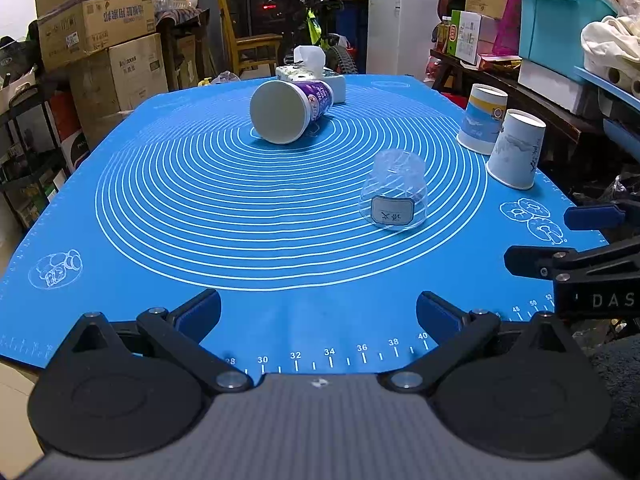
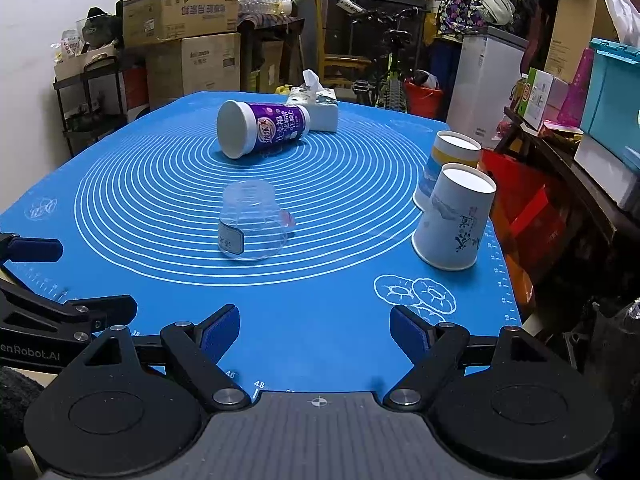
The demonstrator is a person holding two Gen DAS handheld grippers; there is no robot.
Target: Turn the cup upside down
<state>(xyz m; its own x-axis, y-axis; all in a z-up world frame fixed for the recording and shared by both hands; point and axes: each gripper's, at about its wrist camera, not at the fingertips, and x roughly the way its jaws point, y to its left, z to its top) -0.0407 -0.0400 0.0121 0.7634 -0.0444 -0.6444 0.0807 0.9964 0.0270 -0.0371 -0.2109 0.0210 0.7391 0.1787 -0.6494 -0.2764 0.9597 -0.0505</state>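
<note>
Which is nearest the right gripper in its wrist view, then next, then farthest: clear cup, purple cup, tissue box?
From the right gripper:
1. Clear cup, mat centre, left of ahead.
2. Purple cup, on its side, farther back.
3. Tissue box, behind it, far edge.

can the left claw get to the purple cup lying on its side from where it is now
Probably yes. The left claw is open and holds nothing, and the mat between it and the purple cup is bare. The clear cup stands off to the right of that line, so it should not block the way.
</note>
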